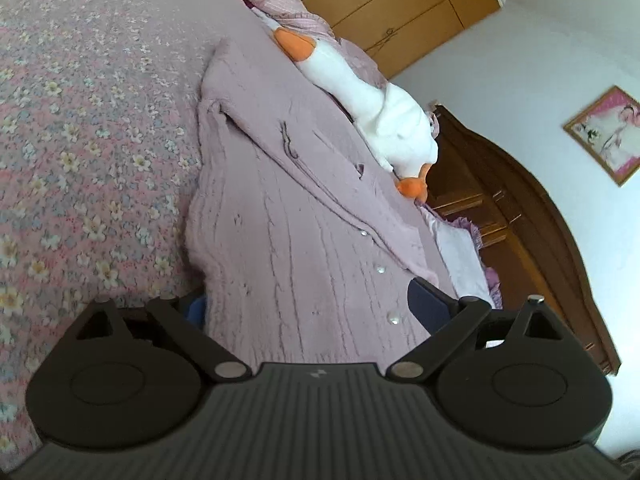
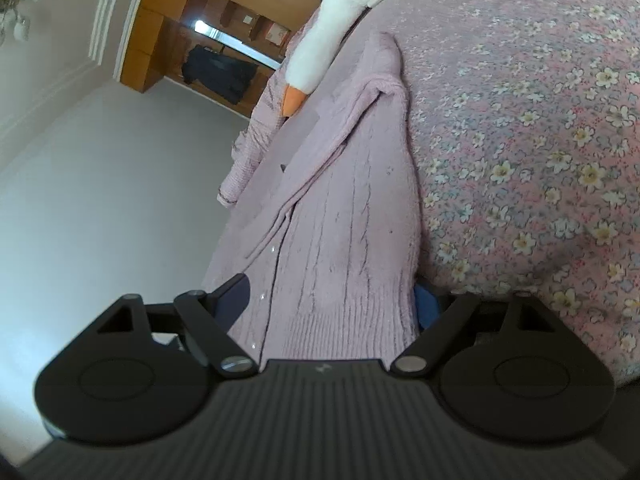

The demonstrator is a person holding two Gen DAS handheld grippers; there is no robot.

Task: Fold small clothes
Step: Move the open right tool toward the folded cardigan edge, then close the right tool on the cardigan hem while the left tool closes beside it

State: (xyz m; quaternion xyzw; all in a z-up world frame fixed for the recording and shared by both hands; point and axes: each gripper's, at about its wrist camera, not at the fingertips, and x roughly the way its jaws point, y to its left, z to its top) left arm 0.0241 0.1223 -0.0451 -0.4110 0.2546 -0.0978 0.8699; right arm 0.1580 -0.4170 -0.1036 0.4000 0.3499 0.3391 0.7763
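Floral bed [image 1: 80, 140] w/ cardigan [image 1: 288, 220], goose plush [image 1: 384, 120]

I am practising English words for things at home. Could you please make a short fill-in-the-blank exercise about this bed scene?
1. Both grippers hold a knitted cardigan of the colour ____.
2. The bedspread has a pattern of small ____.
3. Beyond the cardigan lies a white plush goose whose beak is ____.
4. In the left wrist view, a framed ____ hangs on the wall.

Missing words: lilac (light purple); flowers; orange; picture
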